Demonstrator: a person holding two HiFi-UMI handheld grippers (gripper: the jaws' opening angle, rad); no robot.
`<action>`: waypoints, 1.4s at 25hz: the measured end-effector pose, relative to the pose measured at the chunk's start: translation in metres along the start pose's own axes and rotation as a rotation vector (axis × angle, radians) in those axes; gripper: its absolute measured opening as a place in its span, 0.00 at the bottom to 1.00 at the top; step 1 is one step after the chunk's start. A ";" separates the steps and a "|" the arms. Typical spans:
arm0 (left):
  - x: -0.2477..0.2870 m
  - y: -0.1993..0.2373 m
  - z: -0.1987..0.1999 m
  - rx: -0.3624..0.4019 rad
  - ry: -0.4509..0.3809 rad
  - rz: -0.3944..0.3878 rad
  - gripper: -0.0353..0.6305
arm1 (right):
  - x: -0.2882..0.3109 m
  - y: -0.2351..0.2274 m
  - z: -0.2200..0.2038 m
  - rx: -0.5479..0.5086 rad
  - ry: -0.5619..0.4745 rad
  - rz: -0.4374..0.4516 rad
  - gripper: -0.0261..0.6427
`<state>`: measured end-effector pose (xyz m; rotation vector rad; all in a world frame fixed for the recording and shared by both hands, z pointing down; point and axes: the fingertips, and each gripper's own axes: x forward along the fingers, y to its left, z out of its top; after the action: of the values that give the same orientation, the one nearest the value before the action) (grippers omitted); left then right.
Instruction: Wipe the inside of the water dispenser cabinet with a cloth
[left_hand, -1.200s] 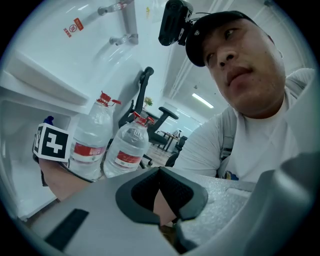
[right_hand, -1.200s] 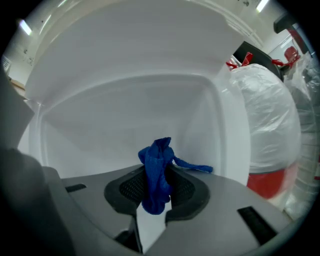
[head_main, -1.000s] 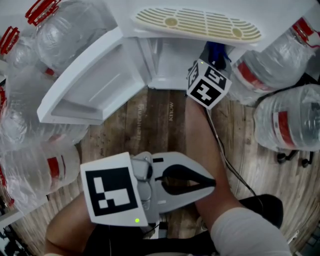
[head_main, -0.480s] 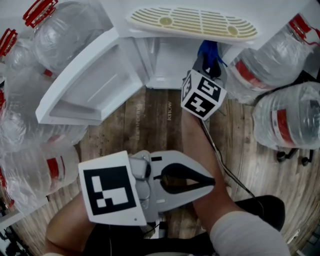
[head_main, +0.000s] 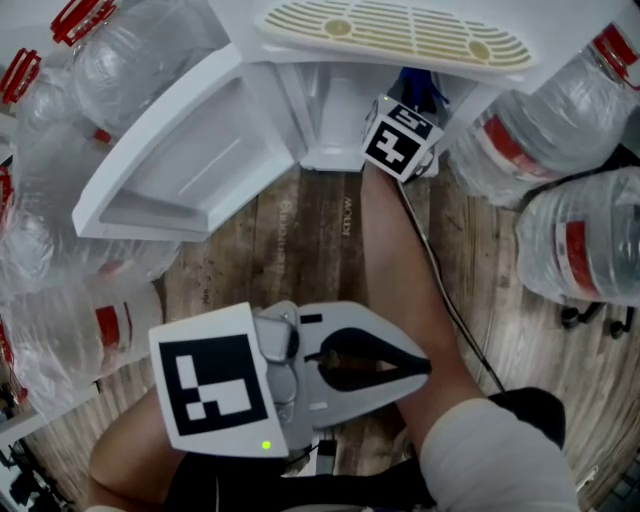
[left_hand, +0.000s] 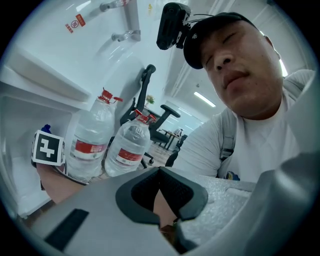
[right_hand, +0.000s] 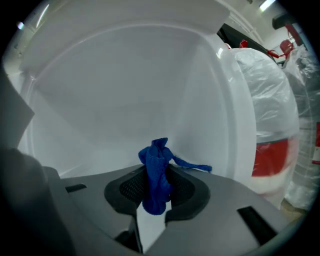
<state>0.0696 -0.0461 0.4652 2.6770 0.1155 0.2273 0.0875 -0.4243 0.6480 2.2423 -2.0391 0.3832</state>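
Note:
The white water dispenser cabinet (head_main: 335, 125) stands open at the top of the head view, its door (head_main: 190, 165) swung out to the left. My right gripper (head_main: 415, 100) reaches into the opening, shut on a blue cloth (head_main: 420, 85). In the right gripper view the cloth (right_hand: 156, 172) is bunched between the jaws of the right gripper (right_hand: 157, 192), just short of the cabinet's white back wall (right_hand: 115, 100). My left gripper (head_main: 425, 368) rests low by the person's legs, shut and empty. The left gripper (left_hand: 160, 170) points up toward the person.
Several large water bottles crowd both sides of the cabinet (head_main: 60, 230) (head_main: 580, 240). A beige drip grille (head_main: 390, 35) tops the cabinet front. A cable (head_main: 445, 290) trails over the wooden floor (head_main: 320, 250). A chair base (head_main: 590, 315) stands at right.
My right gripper has moved forward and deeper into the cabinet opening with the blue cloth. The left gripper has stayed where it was.

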 end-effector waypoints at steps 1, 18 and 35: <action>0.000 0.000 -0.001 0.000 0.003 -0.002 0.05 | 0.001 -0.002 0.000 0.007 0.003 -0.010 0.17; 0.002 0.005 -0.002 -0.012 -0.014 -0.026 0.05 | -0.051 -0.036 -0.027 -0.081 0.043 -0.050 0.17; 0.004 0.006 -0.005 -0.008 0.009 -0.018 0.05 | 0.000 -0.009 -0.049 -0.117 0.068 -0.009 0.17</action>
<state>0.0732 -0.0488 0.4723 2.6658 0.1413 0.2340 0.0899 -0.4125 0.6966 2.1395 -1.9634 0.3259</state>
